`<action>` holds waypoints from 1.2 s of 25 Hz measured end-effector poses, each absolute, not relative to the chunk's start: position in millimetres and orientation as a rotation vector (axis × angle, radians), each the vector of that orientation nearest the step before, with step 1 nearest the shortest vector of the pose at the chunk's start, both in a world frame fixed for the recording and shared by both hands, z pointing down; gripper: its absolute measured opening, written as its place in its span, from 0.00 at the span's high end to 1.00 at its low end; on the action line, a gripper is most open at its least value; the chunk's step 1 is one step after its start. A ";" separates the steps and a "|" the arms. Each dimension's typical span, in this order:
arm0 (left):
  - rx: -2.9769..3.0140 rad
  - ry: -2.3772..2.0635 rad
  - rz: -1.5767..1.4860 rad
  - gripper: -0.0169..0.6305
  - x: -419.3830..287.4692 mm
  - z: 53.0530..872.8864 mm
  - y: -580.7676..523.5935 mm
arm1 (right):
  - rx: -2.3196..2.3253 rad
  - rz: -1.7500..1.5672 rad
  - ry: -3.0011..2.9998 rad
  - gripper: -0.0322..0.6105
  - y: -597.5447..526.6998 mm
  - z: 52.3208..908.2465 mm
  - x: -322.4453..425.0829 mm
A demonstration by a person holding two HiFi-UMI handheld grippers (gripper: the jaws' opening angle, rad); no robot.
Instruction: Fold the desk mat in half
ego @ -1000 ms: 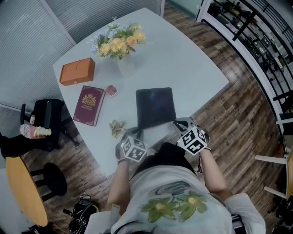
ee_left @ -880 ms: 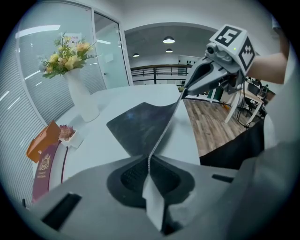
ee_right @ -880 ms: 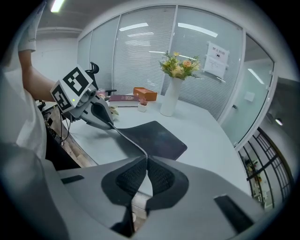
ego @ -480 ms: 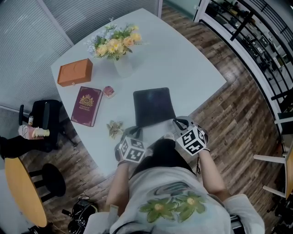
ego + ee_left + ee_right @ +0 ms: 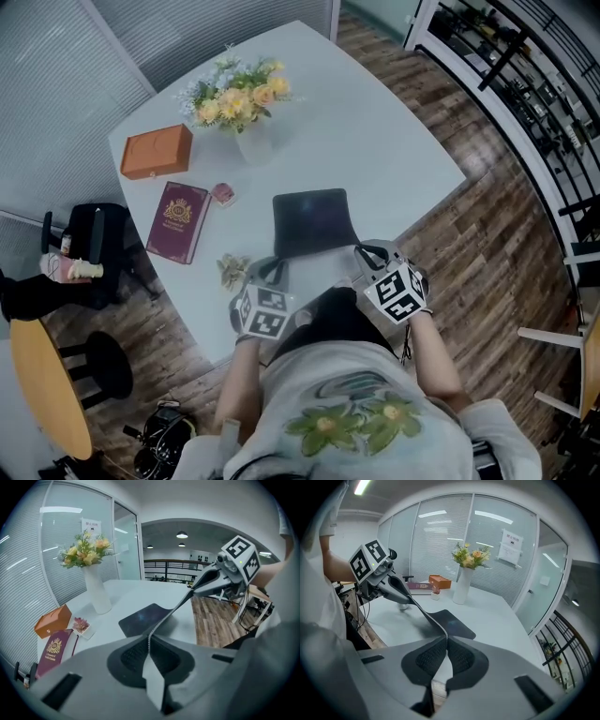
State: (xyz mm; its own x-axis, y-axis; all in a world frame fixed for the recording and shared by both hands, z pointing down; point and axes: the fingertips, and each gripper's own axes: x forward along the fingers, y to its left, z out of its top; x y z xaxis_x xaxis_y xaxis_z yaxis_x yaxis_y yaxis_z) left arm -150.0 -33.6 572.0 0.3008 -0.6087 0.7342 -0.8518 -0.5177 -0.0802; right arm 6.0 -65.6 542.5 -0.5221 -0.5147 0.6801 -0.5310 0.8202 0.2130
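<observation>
The dark desk mat (image 5: 310, 221) lies on the white table (image 5: 384, 131), its far part flat and its near edge lifted off the surface. My left gripper (image 5: 273, 267) is shut on the mat's near left corner and my right gripper (image 5: 360, 254) is shut on the near right corner. In the left gripper view the mat's thin edge (image 5: 159, 623) runs from between my left gripper's (image 5: 149, 639) pads up to the right gripper (image 5: 206, 581). In the right gripper view the same edge (image 5: 436, 623) stretches from my right gripper (image 5: 446, 638) across to the left gripper (image 5: 401, 595).
Beyond the mat stands a white vase of flowers (image 5: 249, 129). An orange box (image 5: 156, 151), a maroon book (image 5: 177, 221), a small pink item (image 5: 223, 194) and a crumpled scrap (image 5: 232, 272) lie to the left. A black chair (image 5: 94, 248) stands off the table's left edge.
Both grippers have risen with the mat's near edge, the left one more. The mat's flat part on the table looks shorter.
</observation>
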 end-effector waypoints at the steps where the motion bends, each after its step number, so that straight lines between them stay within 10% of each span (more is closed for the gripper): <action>1: 2.246 -1.327 1.048 0.95 -150.5 569.7 -35.5 | 0.758 0.025 -2.226 0.91 -67.7 540.9 5.8; 30: 2.185 -1.511 1.036 0.95 -152.7 525.8 -69.7 | 0.676 -0.033 -2.316 0.91 -101.3 507.9 6.8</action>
State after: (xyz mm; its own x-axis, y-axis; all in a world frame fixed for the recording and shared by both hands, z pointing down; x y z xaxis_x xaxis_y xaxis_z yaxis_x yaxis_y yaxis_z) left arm -152.7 -69.7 525.8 0.1915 -0.6915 0.6965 -0.8990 -0.4084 -0.1583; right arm 6.8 -101.3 507.9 -0.6092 -0.4784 0.6324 -0.4603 0.8627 0.2092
